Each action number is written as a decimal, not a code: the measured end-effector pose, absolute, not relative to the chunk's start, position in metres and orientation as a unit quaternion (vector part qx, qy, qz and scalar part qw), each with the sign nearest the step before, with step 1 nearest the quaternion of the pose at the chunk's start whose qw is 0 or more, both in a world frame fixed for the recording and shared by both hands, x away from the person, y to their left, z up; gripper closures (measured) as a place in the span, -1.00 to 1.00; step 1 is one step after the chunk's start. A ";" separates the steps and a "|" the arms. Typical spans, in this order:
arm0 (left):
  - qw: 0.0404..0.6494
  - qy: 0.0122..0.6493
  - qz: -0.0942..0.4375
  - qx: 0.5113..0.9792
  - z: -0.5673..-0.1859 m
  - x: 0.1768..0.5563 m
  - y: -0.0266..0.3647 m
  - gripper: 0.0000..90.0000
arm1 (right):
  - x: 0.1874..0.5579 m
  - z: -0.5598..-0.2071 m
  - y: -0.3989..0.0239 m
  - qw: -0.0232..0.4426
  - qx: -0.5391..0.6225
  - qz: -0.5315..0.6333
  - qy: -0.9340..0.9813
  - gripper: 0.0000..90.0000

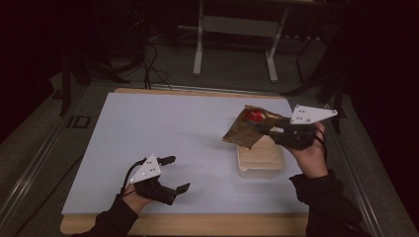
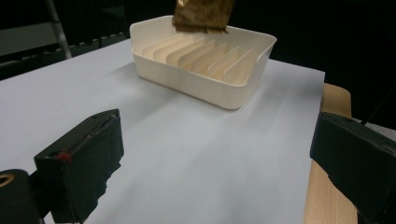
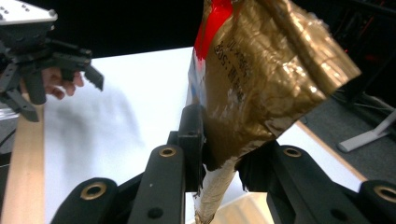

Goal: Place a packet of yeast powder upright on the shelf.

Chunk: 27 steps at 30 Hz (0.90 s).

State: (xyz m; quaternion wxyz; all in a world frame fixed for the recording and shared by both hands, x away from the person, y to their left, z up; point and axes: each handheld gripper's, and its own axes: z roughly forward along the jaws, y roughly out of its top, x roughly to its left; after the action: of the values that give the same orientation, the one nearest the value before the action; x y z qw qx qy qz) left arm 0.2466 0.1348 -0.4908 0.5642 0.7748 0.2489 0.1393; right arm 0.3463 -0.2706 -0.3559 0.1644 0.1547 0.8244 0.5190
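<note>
Right gripper (image 1: 263, 129) clamps my crinkled gold foil packet (image 1: 249, 126) above the cream plastic slotted tray (image 1: 260, 159). Left gripper (image 1: 175, 174) rests agape, empty. Next I judge the packet needs lowering edge-first into a slot.

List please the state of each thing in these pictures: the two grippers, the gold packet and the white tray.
left gripper: open, empty, low over the table.
right gripper: shut on the gold packet.
gold packet: held in the air above the tray, crumpled.
white tray: on the table, upright, its slots empty.
</note>
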 end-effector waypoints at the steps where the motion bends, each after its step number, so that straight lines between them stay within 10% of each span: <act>1: 0.565 0.249 0.144 0.773 -0.492 0.247 0.135 -0.93 | 0.351 -0.354 -0.275 0.183 0.153 0.514 0.824 0.64; 27: 0.575 0.260 0.136 0.764 -0.497 0.250 0.141 -0.93 | 0.427 -0.377 -0.295 0.229 0.139 0.429 0.863 0.64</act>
State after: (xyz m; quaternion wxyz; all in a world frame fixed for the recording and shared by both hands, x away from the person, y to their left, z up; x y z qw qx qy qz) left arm 0.2502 0.1413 -0.4972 0.5750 0.7636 0.2603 0.1364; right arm 0.4275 -0.2949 -0.3773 0.2294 0.1393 0.8626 0.4287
